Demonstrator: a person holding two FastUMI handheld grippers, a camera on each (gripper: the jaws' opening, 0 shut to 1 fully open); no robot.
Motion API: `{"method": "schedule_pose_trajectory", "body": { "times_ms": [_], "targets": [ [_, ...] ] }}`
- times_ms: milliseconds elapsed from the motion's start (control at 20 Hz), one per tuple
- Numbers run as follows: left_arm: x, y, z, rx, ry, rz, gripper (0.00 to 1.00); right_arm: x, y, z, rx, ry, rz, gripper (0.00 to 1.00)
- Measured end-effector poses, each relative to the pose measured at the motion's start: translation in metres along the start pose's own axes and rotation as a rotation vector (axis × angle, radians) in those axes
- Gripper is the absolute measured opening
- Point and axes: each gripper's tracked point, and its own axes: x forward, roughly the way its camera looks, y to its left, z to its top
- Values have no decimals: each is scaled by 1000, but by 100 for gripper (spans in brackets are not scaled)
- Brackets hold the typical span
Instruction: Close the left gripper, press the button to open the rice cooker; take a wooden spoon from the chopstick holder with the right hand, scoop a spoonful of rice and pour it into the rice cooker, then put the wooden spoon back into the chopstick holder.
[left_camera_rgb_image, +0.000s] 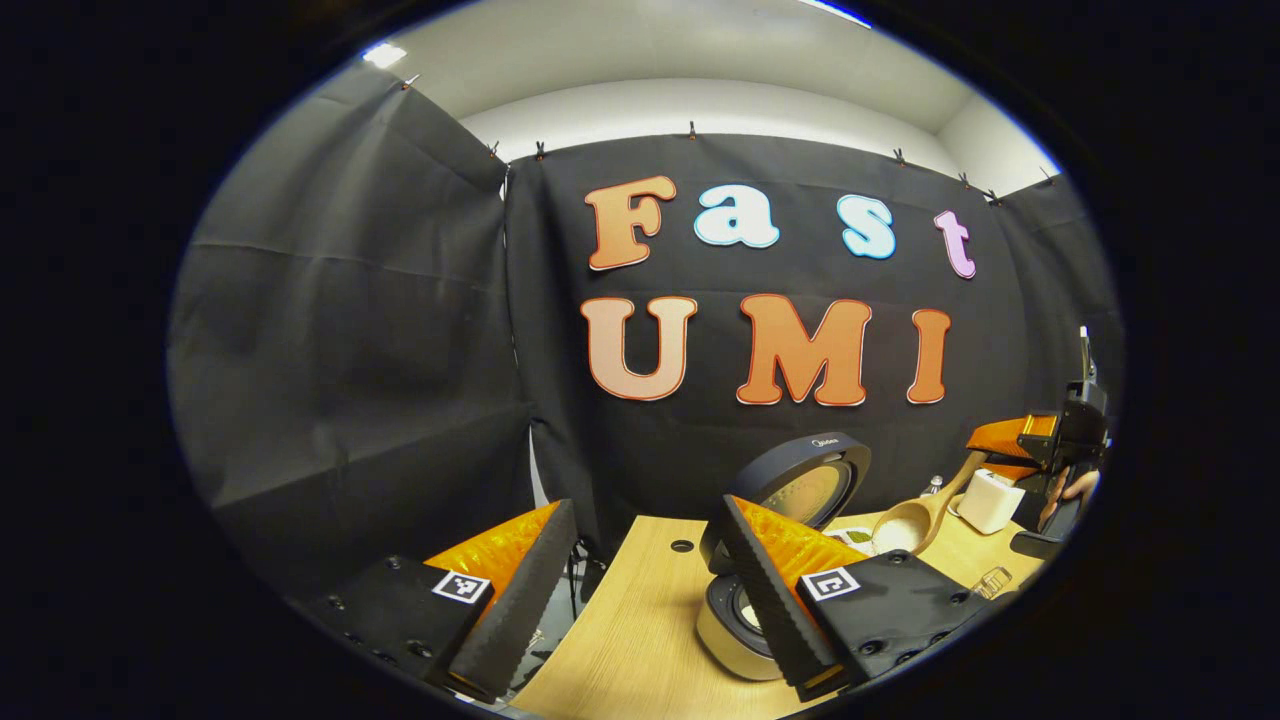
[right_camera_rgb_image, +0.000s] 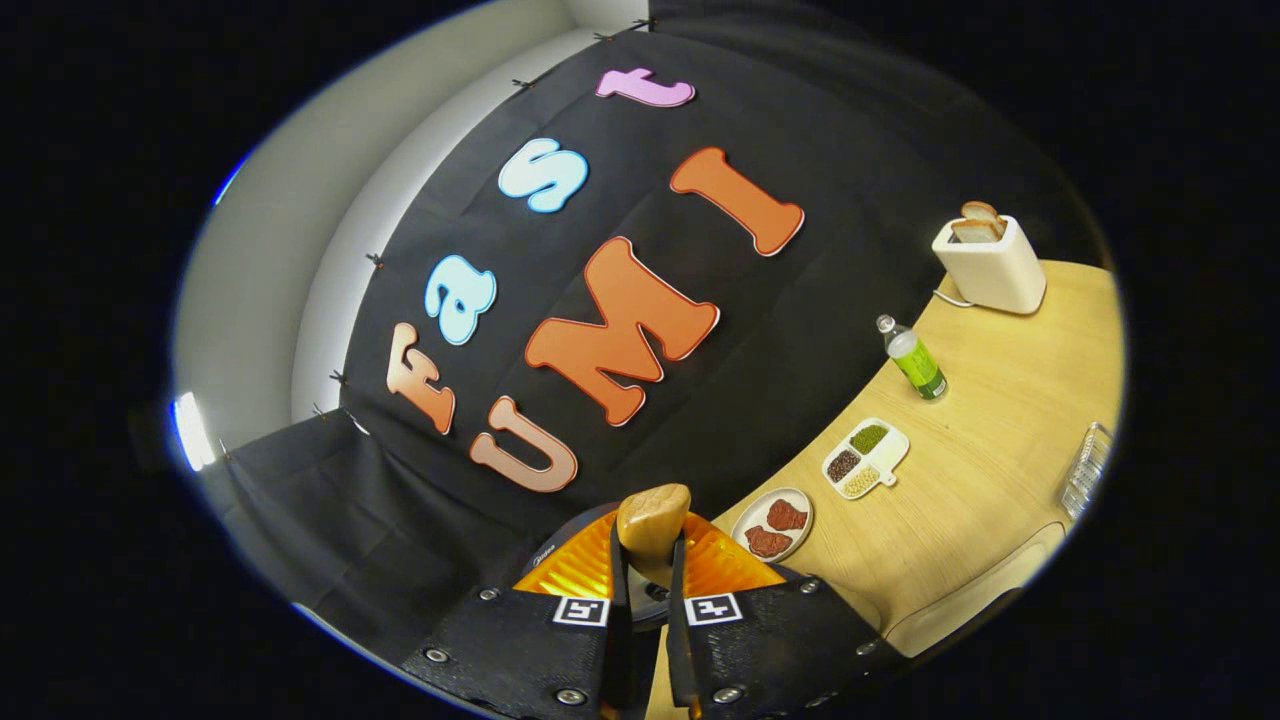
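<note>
Your left gripper (left_camera_rgb_image: 640, 590) has its jaws spread wide, holding nothing, low in the left gripper view. Behind its right finger, at lower centre, the rice cooker (left_camera_rgb_image: 745, 625) stands on the wooden table (left_camera_rgb_image: 640, 640) with its lid (left_camera_rgb_image: 805, 480) tipped up, so the button step looks done; I can't see what is in the pot from here. To the right of the lid, the wooden spoon (left_camera_rgb_image: 905, 525) hangs bowl-down with a mound of white rice in it, its handle running up toward your right gripper (left_camera_rgb_image: 1050, 450) at the right edge. By my reading you hold it level like that so the rice stays put until it is over the cooker.

Turning to the right gripper view, your right gripper (right_camera_rgb_image: 648, 590) at bottom centre has its jaws pinched on the spoon's handle (right_camera_rgb_image: 652, 525), whose end pokes up between them. At lower centre right lies a plate (right_camera_rgb_image: 775, 525) with two dark reddish pieces, then a divided dish (right_camera_rgb_image: 868, 455) of green, dark and pale grains. Further up right are a green bottle (right_camera_rgb_image: 915, 362) and a toaster (right_camera_rgb_image: 990, 265) with bread in its slots.
</note>
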Motion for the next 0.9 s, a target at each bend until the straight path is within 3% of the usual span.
{"method": "schedule_pose_trajectory", "body": {
  "times_ms": [650, 750, 850, 900],
  "targets": [
    [-13, 12, 2, -6, -4, 14, 94, -2, 26, -15, -302, -14, 41, 13],
    [-13, 14, 3, -6, -3, 17, 100, 0, 32, -22, -356, -12, 47, 13],
    [-14, 16, 3, -7, -3, 19, 94, 0, 36, -26, -417, -11, 55, 13],
    [-15, 17, 2, -8, -2, 18, 97, -1, 38, -29, -448, -12, 60, 13]
  ]
}}
